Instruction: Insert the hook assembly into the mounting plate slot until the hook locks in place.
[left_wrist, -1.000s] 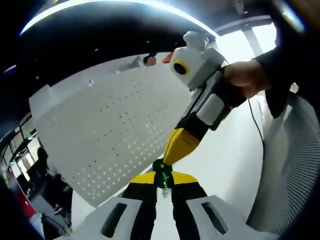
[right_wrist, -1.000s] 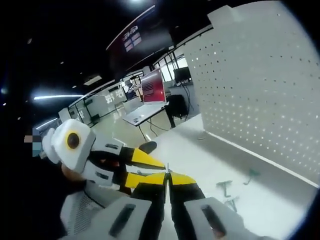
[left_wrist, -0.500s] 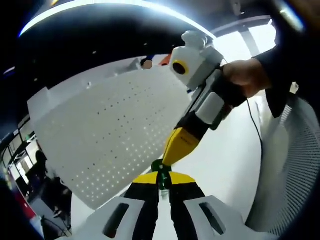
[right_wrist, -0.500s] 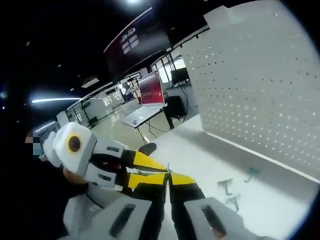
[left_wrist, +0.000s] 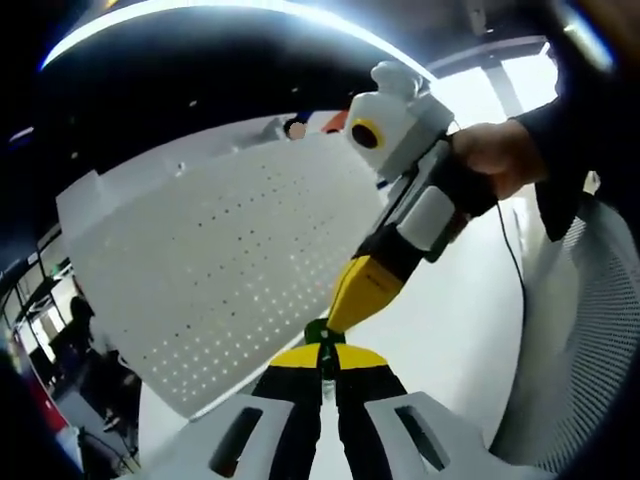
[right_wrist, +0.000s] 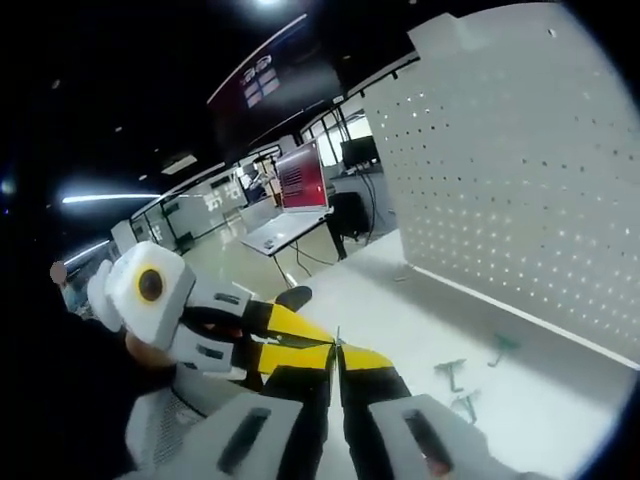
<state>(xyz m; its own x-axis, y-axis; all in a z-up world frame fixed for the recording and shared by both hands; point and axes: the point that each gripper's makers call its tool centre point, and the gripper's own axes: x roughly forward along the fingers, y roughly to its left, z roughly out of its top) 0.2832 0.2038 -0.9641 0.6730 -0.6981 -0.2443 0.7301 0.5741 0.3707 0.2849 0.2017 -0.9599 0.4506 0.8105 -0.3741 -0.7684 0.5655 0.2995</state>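
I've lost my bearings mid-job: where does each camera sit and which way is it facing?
Left gripper view: rides the left gripper, facing the white pegboard; the right gripper and a hand enter.
Right gripper view: rides the right gripper, facing the tabletop with loose hooks; the left gripper enters.
Shared: pegboard, both grippers meeting tip to tip.

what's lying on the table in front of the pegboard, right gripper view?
Loose green hooks lie on the white table before the upright white pegboard. The right tool covers the near table; what's there can't be seen.
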